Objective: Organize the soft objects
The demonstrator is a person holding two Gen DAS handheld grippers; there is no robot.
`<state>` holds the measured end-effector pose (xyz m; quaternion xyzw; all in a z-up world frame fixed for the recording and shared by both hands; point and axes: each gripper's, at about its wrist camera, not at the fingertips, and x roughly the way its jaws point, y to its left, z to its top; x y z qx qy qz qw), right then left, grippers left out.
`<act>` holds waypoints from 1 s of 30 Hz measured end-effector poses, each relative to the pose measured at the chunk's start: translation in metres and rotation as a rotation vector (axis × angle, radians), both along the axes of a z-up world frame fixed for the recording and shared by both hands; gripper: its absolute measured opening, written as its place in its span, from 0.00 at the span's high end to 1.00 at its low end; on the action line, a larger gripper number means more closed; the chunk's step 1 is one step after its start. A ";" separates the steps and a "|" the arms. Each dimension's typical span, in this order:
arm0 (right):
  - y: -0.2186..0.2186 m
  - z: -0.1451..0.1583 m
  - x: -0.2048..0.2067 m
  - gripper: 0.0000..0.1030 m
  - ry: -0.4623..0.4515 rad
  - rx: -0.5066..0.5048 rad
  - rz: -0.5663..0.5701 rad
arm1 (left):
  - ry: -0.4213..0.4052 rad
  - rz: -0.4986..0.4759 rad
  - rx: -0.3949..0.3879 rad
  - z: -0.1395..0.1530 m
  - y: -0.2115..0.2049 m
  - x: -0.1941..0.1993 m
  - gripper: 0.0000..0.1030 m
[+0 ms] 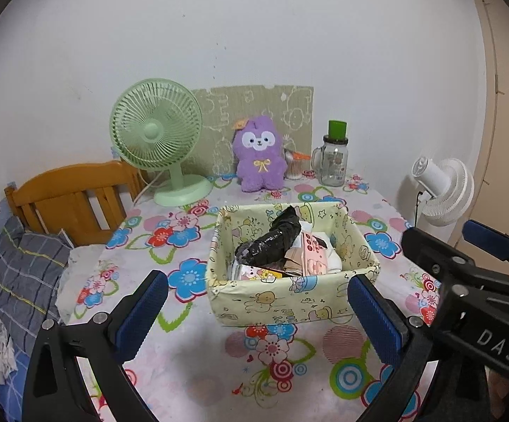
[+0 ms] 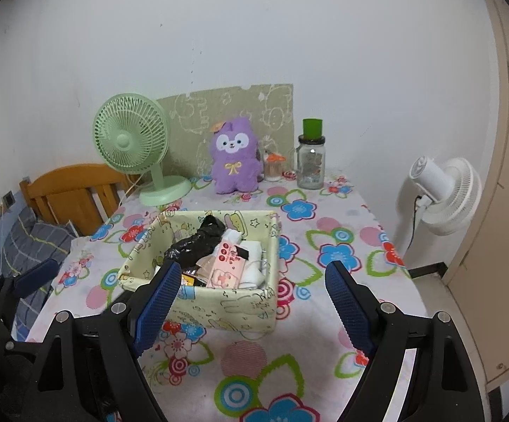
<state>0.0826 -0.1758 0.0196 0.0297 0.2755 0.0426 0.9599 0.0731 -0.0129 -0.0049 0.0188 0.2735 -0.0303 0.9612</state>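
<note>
A pale yellow fabric basket with cartoon prints stands mid-table, holding a black plastic bundle, a pink packet and white soft items. A purple plush toy sits upright at the back by the wall. My left gripper is open and empty, just in front of the basket. My right gripper is open and empty, with the basket's front between its fingers in view. The right gripper also shows in the left wrist view, to the right of the basket.
A green desk fan stands back left. A glass jar with a green lid and a small container stand back right. A white fan is beyond the table's right edge. A wooden bed frame is at left.
</note>
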 end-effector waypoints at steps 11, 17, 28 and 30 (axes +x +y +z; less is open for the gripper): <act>-0.011 0.019 -0.041 0.12 -0.066 0.012 -0.024 | -0.069 0.026 -0.003 0.023 0.011 -0.040 0.00; -0.014 0.030 -0.061 0.11 -0.106 0.005 -0.033 | -0.108 0.027 -0.010 0.033 0.013 -0.058 0.00; -0.019 0.033 -0.078 0.10 -0.122 0.009 -0.061 | -0.155 0.012 -0.011 0.040 0.008 -0.073 0.00; -0.019 0.034 -0.078 0.10 -0.123 0.015 -0.061 | -0.158 0.025 -0.026 0.040 0.010 -0.074 0.00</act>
